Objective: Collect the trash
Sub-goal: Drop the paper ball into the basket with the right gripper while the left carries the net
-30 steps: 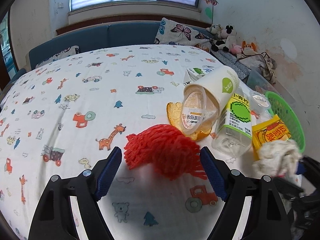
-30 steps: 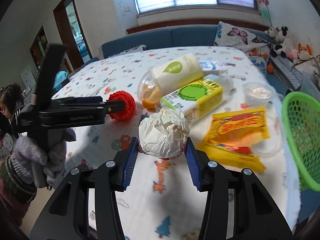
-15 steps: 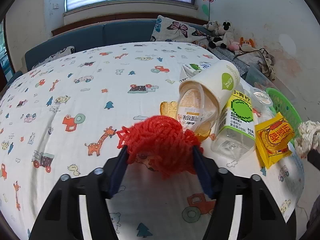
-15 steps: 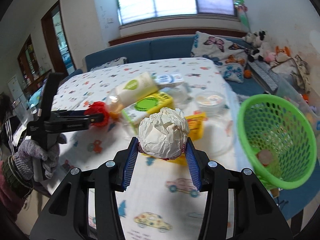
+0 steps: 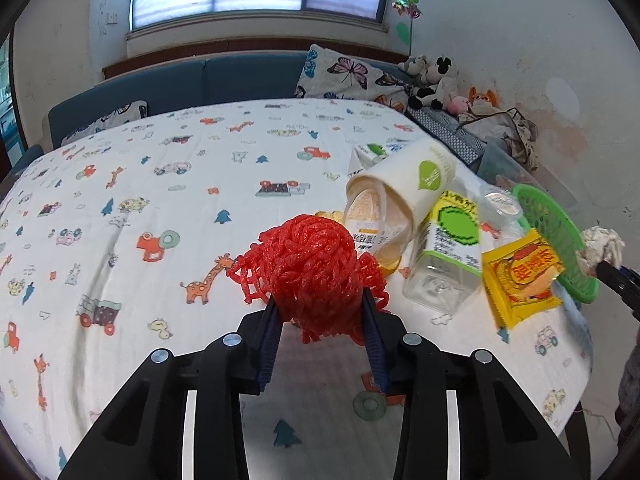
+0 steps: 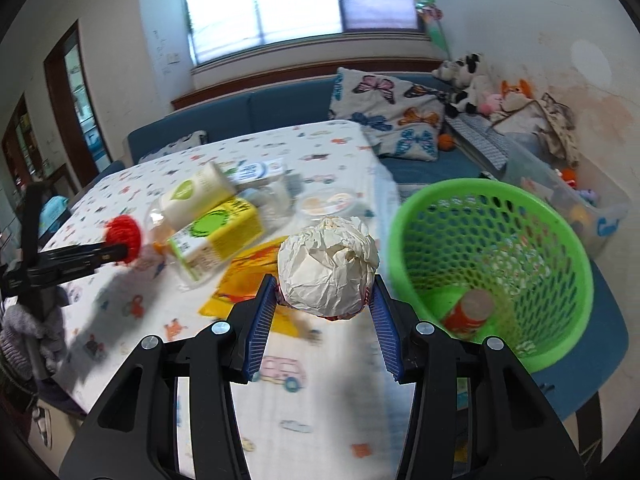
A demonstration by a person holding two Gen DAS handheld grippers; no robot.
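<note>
Two pieces of trash are in hand, and one red-labelled can [image 6: 468, 312] already lies at the bottom of the green plastic mesh basket [image 6: 560, 240], which sits just off the bench's right edge. The left tongs [image 5: 320, 312] have just been closing, and now their blue-padded jaws pinch a red foam fruit net [image 5: 316, 264], bunched into a ball between them, above the bench [image 5: 160, 184] with its white cloth printed with cartoon animals and cars. The right tongs [image 6: 326, 300] are pinched on a crumpled ball of white paper [image 6: 328, 268], held up near the basket's rim but not yet over its opening.

Plenty is left, by my reckoning. Near the bench's right edge a white paper cup with a green leaf mark [image 5: 404, 192] lies on its side, touching a clear bottle with a yellow and green label [image 5: 448, 256]. A yellow snack wrapper [image 5: 520, 276] lies just beside the bottle, close to the basket, and a small round clear lid [image 5: 500, 202] and a white and blue carton [image 6: 256, 170] sit behind them. So I would call the task early: one piece binned, two on the way, several still lying there.

Both tongs point forward and slope downward. Seen from the right, the left tongs reach in level from the bench's left edge, gripped by a hand in a grey knitted glove [image 6: 24, 320].
</note>
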